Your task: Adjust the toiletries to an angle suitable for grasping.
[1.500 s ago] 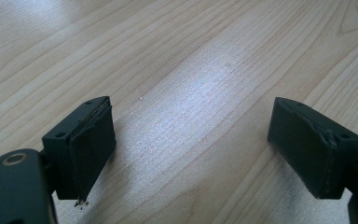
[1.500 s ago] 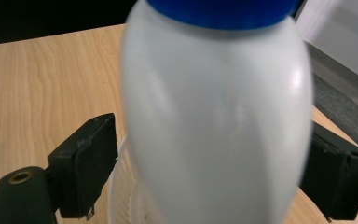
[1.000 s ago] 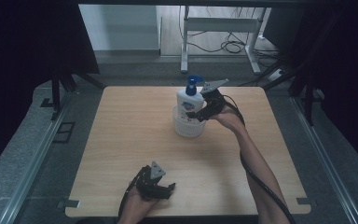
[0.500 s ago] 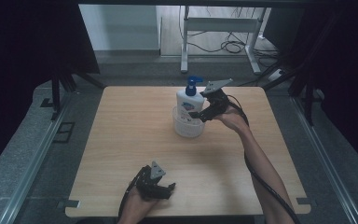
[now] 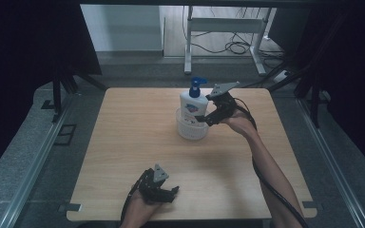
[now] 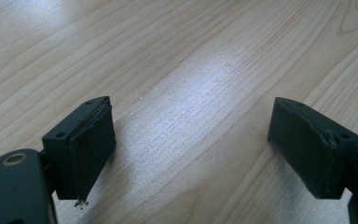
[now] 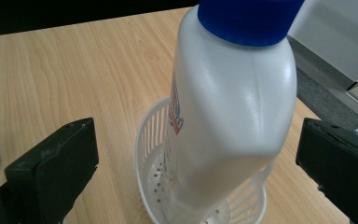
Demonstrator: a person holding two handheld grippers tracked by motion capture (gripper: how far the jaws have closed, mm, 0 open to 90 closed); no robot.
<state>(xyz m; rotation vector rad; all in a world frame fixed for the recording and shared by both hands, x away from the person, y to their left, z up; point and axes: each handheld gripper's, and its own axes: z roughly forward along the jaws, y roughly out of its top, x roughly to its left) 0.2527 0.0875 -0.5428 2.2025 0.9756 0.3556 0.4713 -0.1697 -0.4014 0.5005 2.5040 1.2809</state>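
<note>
A white pump bottle (image 5: pixel 193 106) with a blue cap stands inside a small white slotted basket (image 5: pixel 190 131) at the table's far middle. In the right gripper view the bottle (image 7: pixel 228 107) rises between the two jaws without touching them, and the basket (image 7: pixel 150 154) rings its base. My right gripper (image 5: pixel 204 118) is open just right of the bottle. Near the front edge my left gripper (image 5: pixel 168 192) rests low over bare wood, open, with nothing between its fingers (image 6: pixel 84 144).
The wooden table (image 5: pixel 133 137) has grey floor and metal rails on both sides. A white desk frame (image 5: pixel 228 28) with cables stands beyond the far edge.
My right gripper has pulled back slightly from the bottle toward the right. The left gripper has stayed put.
</note>
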